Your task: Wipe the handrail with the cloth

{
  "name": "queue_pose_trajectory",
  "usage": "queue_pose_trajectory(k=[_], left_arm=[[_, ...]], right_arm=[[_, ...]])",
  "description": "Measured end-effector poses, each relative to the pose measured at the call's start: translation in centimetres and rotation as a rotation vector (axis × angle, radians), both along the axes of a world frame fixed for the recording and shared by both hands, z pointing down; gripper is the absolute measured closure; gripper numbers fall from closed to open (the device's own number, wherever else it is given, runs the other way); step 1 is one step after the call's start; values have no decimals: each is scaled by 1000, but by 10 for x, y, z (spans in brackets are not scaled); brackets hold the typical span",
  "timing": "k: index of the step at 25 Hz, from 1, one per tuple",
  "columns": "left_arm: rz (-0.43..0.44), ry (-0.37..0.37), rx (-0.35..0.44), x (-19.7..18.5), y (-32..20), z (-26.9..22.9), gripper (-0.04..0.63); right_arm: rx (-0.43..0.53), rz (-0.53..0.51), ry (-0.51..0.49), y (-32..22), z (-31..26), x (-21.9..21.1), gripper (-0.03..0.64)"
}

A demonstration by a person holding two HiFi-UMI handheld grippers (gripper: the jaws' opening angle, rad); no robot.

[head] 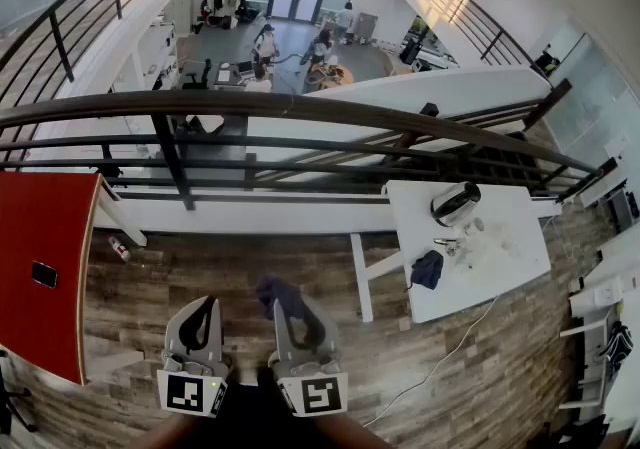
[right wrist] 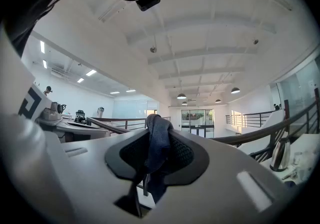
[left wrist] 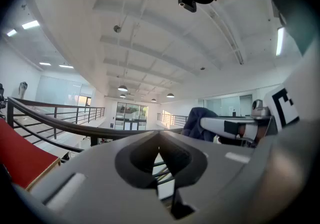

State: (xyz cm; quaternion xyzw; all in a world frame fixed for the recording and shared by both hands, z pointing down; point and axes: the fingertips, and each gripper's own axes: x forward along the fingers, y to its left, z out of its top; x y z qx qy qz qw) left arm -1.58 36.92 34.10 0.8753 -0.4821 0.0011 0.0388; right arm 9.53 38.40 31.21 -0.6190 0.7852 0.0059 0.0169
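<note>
I hold both grippers low and side by side, pointing forward over the wooden floor [head: 230, 267], well short of the handrail [head: 300, 107]. My right gripper [head: 290, 294] is clamped on the dark blue cloth [head: 272, 288], which sticks out past its jaws. My left gripper [head: 204, 303] has its jaws together, nothing between.

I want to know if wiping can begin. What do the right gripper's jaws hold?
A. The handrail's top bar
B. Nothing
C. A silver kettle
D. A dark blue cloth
D: in the right gripper view, the right gripper has its jaws closed on a dark blue cloth, which bunches up between them and hangs below.
</note>
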Motion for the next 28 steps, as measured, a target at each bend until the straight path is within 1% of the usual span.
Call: queue_pose_trajectory(k=[2, 4, 7, 10, 15, 19, 23, 28], left_arm=[[-15, 25, 26, -1, -1, -6, 597], [-29, 36, 47, -2, -2, -9, 597], [-52, 38, 52, -1, -4, -8, 597], [-71, 38, 57, 2, -4, -9, 597], [-106, 14, 51, 8, -2, -4, 597], [-143, -14, 43, 15, 1, 2, 597], [-181, -21, 21, 29, 10, 11, 597], [-154, -43, 6, 44, 2, 17, 597]], right_arm=[[9, -11, -6, -3, -4, 3, 532], [24, -24, -8, -6, -9, 5, 532], [33, -53, -8, -7, -13, 4, 531], [16, -80, -2, -4, -7, 5, 529], [-5, -112, -19, -2, 1, 16, 528], [-8, -124, -25, -5, 8, 35, 528], [-23, -136, -47, -14, 18, 57, 528], [-11, -133, -74, -26, 14, 71, 528]])
